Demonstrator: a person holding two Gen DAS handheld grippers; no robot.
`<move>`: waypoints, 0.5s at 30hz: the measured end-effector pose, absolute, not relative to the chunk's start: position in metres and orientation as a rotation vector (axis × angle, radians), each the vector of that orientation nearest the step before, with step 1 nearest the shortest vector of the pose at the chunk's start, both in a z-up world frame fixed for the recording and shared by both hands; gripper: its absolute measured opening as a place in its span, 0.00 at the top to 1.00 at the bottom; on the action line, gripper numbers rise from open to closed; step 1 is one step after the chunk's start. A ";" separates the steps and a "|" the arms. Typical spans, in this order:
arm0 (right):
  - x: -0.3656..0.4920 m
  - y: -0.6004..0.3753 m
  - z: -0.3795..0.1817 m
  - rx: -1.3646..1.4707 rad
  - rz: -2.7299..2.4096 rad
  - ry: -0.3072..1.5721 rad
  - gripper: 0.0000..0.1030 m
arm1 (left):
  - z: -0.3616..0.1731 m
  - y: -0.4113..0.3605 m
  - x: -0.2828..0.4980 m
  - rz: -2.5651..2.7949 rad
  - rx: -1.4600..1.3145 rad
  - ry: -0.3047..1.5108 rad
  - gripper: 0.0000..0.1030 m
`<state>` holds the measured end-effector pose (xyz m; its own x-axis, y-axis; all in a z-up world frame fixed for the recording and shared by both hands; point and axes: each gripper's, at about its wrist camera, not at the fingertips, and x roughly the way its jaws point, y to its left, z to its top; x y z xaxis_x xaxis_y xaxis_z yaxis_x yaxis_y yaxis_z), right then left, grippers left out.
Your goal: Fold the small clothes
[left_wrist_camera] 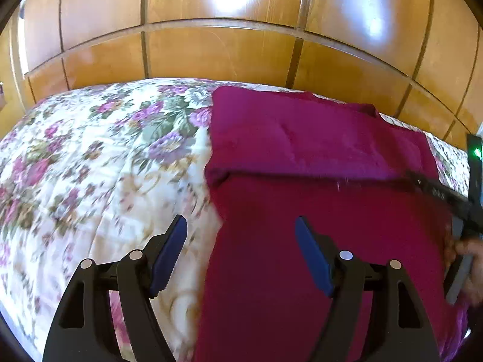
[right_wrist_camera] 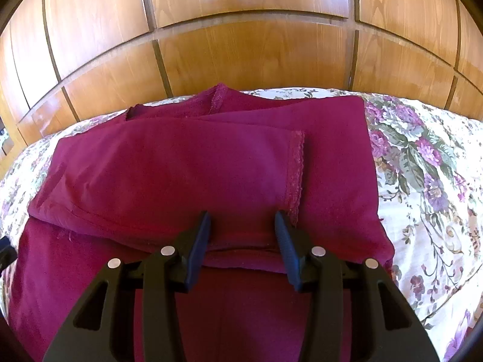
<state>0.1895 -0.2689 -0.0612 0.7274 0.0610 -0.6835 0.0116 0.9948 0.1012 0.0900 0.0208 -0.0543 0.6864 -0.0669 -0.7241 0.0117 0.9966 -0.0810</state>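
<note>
A dark magenta garment [right_wrist_camera: 181, 166] lies spread on the bed, with its upper part and a lace-trimmed sleeve cuff [right_wrist_camera: 297, 166] folded across the body. My right gripper [right_wrist_camera: 243, 215] hovers low over the near fold edge beside that cuff. Its jaws stand apart and the cloth lies flat beneath them, not pinched. In the left wrist view the same garment [left_wrist_camera: 302, 138] fills the right half. My left gripper [left_wrist_camera: 241, 221] is open wide over the garment's left edge, one finger above the bedspread and one above the cloth, holding nothing.
A floral quilted bedspread [left_wrist_camera: 90, 166] covers the bed [right_wrist_camera: 422, 181]. Glossy wooden wardrobe doors [right_wrist_camera: 241, 60] rise right behind it. At the right edge of the left wrist view a hand [left_wrist_camera: 471, 250] holds the other black tool.
</note>
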 end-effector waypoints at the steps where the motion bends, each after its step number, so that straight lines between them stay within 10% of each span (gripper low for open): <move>1: 0.189 -0.267 -0.061 0.091 0.020 0.756 0.56 | -0.054 0.021 0.085 -0.045 -0.073 0.814 0.29; 6: 0.188 -0.254 -0.058 -0.003 -0.043 0.759 0.49 | -0.056 0.031 0.058 -0.042 -0.081 0.815 0.29; 8: 0.188 -0.251 -0.056 -0.051 -0.116 0.766 0.10 | -0.057 0.035 0.051 -0.037 -0.077 0.814 0.29; 15: 0.169 -0.273 -0.051 0.044 -0.165 0.777 0.06 | -0.063 0.052 0.035 -0.024 -0.090 0.830 0.29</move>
